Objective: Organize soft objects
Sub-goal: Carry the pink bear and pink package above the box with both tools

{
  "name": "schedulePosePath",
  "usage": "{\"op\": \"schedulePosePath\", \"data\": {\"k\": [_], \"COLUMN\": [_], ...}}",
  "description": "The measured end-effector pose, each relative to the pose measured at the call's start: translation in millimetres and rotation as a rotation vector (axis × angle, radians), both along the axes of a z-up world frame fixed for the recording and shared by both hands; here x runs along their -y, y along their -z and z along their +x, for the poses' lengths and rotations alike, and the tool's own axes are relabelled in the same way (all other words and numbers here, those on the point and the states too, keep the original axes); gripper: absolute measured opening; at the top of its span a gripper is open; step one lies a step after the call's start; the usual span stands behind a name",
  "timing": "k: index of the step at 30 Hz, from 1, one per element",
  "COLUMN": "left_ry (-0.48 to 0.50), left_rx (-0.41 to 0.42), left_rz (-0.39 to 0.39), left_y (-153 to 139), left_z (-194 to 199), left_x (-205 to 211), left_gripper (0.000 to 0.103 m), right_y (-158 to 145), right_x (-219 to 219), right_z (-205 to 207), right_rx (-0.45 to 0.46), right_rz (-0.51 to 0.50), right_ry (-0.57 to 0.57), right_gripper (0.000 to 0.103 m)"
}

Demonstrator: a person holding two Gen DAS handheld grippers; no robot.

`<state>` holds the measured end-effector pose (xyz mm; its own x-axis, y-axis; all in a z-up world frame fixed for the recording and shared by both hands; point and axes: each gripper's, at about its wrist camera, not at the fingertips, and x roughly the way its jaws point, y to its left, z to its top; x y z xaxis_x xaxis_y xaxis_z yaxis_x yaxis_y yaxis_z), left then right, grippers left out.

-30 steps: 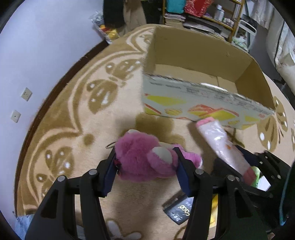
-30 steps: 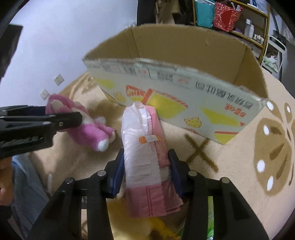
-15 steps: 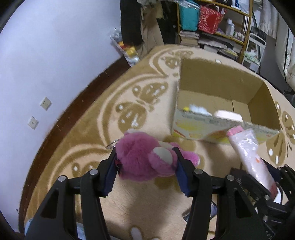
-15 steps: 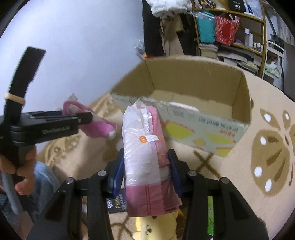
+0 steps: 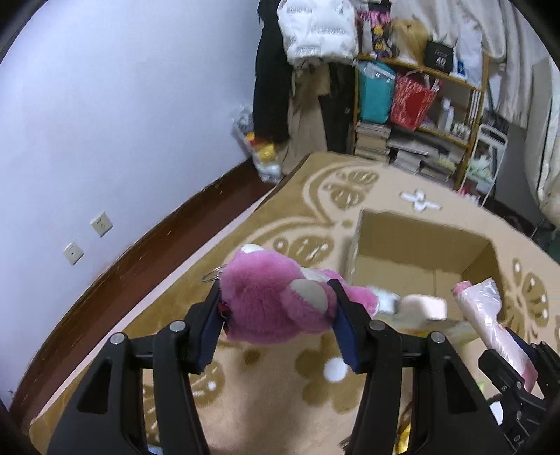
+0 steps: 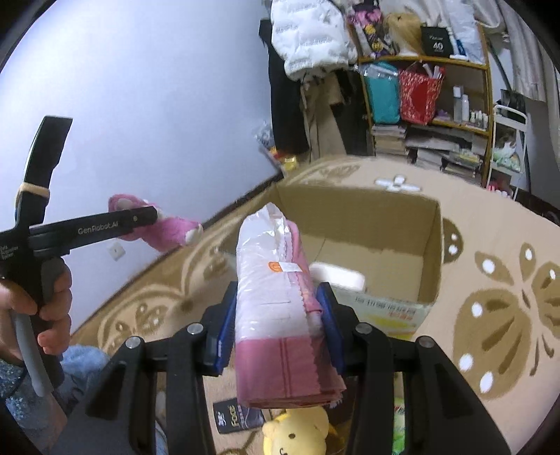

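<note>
So it's a cluttered bedroom-type space with a tan carpet (image 5: 287,395) covered in brown flower and butterfly shapes, and an open cardboard box (image 5: 413,255) sitting on it as the obvious landmark.

The left tool (image 5: 278,315) is clamping a fuzzy pink plush bear (image 5: 276,301) between its blue-padded fingers (image 5: 210,332), holding it up off the carpet just on the near-left side of the box; the bear's white-tipped foot is pointing toward the box's near wall. The right tool (image 6: 276,311) is squeezing a pink and white plastic-wrapped pack (image 6: 276,297) that's sticking up and forward, hanging over the box's near edge. In the right wrist view you can see the person's left hand (image 6: 45,308) gripping the other tool's handle, well left of the box.

Inside the box there's a pale pinkish block (image 6: 337,276) lying against the near wall. On the carpet in front of the box, under the right tool, a yellow plush bear (image 6: 297,434) is lying beside a dark "Face" packet (image 6: 231,416).

Behind the box, past the carpet edge, a wooden shelf (image 5: 420,115) is holding a teal bag, a red bag and stacks of books, with a white puffy jacket (image 5: 315,31) hanging left of it against the pale lilac wall (image 5: 122,105).
</note>
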<state>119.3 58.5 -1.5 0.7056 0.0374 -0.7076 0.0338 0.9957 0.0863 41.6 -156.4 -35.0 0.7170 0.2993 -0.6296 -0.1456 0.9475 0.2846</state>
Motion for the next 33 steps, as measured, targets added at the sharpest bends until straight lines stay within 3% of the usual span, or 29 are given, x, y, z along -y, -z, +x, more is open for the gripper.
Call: {"op": "schedulePosePath", "data": {"k": [6,13,23,33], "left_ry": [0.067,0.135,0.206,0.229], "left_rx": [0.067,0.104,0.173,0.122], "left_rz": [-0.016,-0.016,-0.039,0.027], "left_y": [-17,-15,7,41], "left_z": [1,17,20,34], "left_x": [15,42,71,94], "left_gripper": [0.055,0.055,0.056,0.056], "right_y": [-13,-11,-5,22], "right_x": [9,22,48,59], "right_z": [4,21,41,58], "right_rx": [0.058,0.100,0.112,0.035], "right_rz": [0.002,-0.030,-0.007,-0.007], "right_ry": [0.049,0.108,0.193,0.206], "right_gripper": [0.043,0.019,0.019,0.019]}}
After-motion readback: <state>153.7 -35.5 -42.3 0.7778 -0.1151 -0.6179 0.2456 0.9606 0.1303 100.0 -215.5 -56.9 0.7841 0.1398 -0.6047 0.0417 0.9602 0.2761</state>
